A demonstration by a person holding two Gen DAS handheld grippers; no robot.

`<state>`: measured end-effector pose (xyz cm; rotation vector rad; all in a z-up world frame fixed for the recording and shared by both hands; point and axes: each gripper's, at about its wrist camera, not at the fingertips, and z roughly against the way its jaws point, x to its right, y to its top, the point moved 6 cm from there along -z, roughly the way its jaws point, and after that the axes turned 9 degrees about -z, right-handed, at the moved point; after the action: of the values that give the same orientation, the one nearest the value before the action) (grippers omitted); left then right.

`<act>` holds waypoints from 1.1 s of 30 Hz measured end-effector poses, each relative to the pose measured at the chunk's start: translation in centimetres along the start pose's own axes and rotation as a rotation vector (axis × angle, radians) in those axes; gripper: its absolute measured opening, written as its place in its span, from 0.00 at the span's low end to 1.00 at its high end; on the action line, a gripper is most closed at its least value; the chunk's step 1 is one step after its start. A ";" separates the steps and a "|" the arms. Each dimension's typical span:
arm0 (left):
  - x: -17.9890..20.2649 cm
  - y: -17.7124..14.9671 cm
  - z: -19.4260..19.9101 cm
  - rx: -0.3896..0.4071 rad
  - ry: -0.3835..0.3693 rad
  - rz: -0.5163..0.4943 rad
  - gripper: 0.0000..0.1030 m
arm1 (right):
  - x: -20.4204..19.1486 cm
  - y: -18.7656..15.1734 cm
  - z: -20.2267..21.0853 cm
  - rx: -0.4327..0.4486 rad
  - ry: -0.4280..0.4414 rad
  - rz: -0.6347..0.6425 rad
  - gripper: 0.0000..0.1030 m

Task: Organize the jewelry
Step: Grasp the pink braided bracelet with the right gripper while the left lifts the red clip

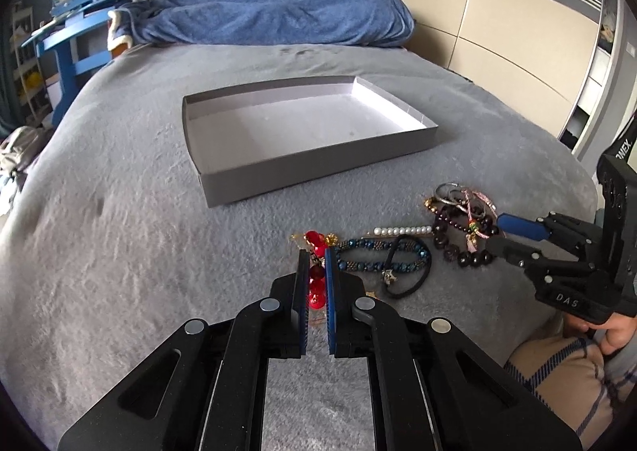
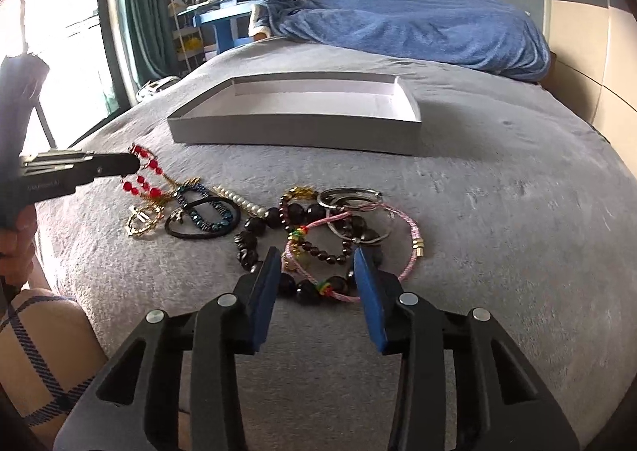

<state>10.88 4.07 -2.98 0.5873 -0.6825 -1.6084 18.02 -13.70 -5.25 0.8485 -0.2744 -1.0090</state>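
Note:
A shallow grey box (image 1: 318, 168) lies open and empty on the grey bed; it also shows in the right wrist view (image 2: 294, 132). Jewelry lies in a loose pile in front of it. My left gripper (image 1: 317, 252) is shut on a red bead necklace (image 1: 316, 242), also seen in the right wrist view (image 2: 145, 172). My right gripper (image 2: 316, 256) is open over a dark bead bracelet (image 2: 306, 289) and a pink cord bracelet (image 2: 410, 248); it shows at the right of the left wrist view (image 1: 497, 232).
A blue bead bracelet (image 1: 370, 256), black hair tie (image 1: 410, 284), pearl strand (image 1: 402, 230), metal rings (image 2: 350, 198) and gold cross pendant (image 2: 139, 218) lie between the grippers. A blue blanket (image 1: 278, 17) lies behind the box. The person's knee (image 2: 43, 351) is at the bed's edge.

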 end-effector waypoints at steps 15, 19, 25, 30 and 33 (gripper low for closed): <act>0.0 1.0 1.5 0.040 0.007 -0.008 0.07 | 1.6 1.6 3.0 0.072 0.103 -0.121 0.03; -0.2 1.7 2.1 0.055 0.010 -0.010 0.07 | 3.2 3.9 4.8 0.132 0.142 -0.195 0.03; -0.7 2.9 2.9 0.077 0.002 -0.004 0.07 | 5.3 7.7 6.4 0.187 0.183 -0.267 0.03; -1.3 4.3 3.3 0.095 0.006 -0.011 0.07 | 6.0 9.8 6.3 0.200 0.190 -0.279 0.03; -1.8 5.3 3.4 0.103 0.016 -0.014 0.07 | 6.2 10.8 5.8 0.197 0.182 -0.274 0.03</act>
<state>12.43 5.71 3.20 0.6810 -0.7542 -1.5867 24.84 -18.95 5.40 1.1733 -0.1035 -1.1627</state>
